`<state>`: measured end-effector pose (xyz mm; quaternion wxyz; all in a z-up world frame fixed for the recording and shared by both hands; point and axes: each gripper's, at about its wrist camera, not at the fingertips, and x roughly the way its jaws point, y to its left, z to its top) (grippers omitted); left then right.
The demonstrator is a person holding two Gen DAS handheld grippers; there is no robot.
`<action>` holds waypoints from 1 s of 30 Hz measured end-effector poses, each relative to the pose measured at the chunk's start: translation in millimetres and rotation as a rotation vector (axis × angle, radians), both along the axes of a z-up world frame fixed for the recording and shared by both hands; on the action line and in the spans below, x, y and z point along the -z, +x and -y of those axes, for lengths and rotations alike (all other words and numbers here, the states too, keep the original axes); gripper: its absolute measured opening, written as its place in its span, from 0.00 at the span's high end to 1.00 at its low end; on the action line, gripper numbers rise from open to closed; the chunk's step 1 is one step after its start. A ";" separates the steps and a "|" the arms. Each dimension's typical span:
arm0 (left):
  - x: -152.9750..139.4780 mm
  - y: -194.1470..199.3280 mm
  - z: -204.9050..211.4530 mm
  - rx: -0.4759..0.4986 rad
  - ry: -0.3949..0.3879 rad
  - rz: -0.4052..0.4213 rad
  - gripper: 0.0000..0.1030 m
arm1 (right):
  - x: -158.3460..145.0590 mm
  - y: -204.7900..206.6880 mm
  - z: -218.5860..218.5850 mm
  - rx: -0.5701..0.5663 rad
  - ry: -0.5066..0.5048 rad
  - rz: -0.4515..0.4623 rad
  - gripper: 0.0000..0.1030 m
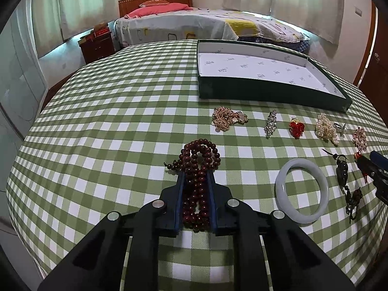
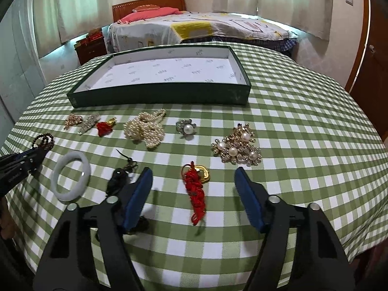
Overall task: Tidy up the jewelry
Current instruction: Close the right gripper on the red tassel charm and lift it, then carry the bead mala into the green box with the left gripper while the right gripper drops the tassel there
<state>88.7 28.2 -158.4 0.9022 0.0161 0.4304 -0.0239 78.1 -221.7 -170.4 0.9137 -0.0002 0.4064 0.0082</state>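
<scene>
Bedroom; a table under green checked cloth carries the jewelry, with an empty green box at the far side, 12 o'clock.

Left hand-held gripper: jaws closed on the dark red bead string, which lies on the cloth. Judgement: lift straight up, slowly, so trailing loops clear the white bangle at 3 o'clock.

Right hand-held gripper: jaws partly open, holding nothing, straddling the red tassel charm. Judgement: close on the tassel's knotted middle, avoiding the dark pendant at 9 o'clock.
</scene>
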 end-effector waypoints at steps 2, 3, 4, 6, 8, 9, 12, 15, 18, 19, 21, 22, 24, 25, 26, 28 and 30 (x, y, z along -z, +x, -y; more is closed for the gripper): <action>0.0 -0.7 0.8 0.000 0.001 0.000 0.83 | 4.2 2.1 1.3 -0.001 0.000 -0.015 0.44; 0.0 -0.7 0.8 0.000 0.001 0.000 0.83 | 6.1 3.0 2.1 -0.003 0.005 -0.022 0.49; -0.3 -0.7 0.8 0.000 0.002 0.001 0.83 | 6.5 2.6 2.4 -0.002 -0.003 -0.017 0.52; -0.3 -0.7 0.8 -0.001 0.001 0.001 0.83 | 6.6 2.4 2.1 -0.004 -0.016 -0.015 0.59; 0.1 -0.5 0.7 0.000 0.000 0.001 0.83 | 6.5 0.7 2.4 -0.015 -0.014 -0.008 0.69; -0.2 -0.5 0.6 -0.001 0.000 0.001 0.83 | 6.5 0.4 2.4 -0.018 -0.020 -0.006 0.75; -0.4 -0.6 -0.3 0.003 -0.020 0.001 0.83 | 6.6 -1.4 1.6 -0.036 -0.021 -0.001 0.87; -1.3 -2.5 0.4 0.001 -0.020 0.003 0.83 | 6.1 -3.3 1.0 -0.040 -0.020 0.001 0.87; -3.7 -4.3 2.1 0.003 -0.020 0.008 0.83 | 1.8 -5.5 1.5 -0.038 -0.016 0.019 0.88; -5.9 -4.8 3.0 0.006 -0.021 0.012 0.83 | -0.5 -6.3 1.7 -0.038 -0.014 0.026 0.88; -9.2 -6.0 5.1 0.008 -0.023 0.022 0.83 | -5.5 -7.8 1.9 -0.038 -0.011 0.042 0.88; -11.3 -6.5 5.8 0.009 -0.026 0.027 0.83 | -8.5 -8.7 1.8 -0.039 -0.007 0.049 0.88; -16.5 -8.2 7.0 0.010 -0.039 0.039 0.83 | -14.9 -8.8 1.7 -0.043 0.002 0.062 0.88; -19.2 -8.3 7.9 0.011 -0.043 0.046 0.83 | -18.2 -9.2 0.8 -0.045 0.004 0.070 0.88; -23.7 -8.3 9.2 0.014 -0.048 0.055 0.83 | -23.4 -9.2 0.1 -0.049 0.006 0.083 0.88; -34.1 -7.9 11.8 0.020 -0.056 0.078 0.83 | -34.3 -8.2 -0.5 -0.053 0.017 0.107 0.88; -48.4 -5.3 16.5 0.028 -0.061 0.111 0.83 | -43.8 -5.9 -0.4 -0.055 0.026 0.128 0.88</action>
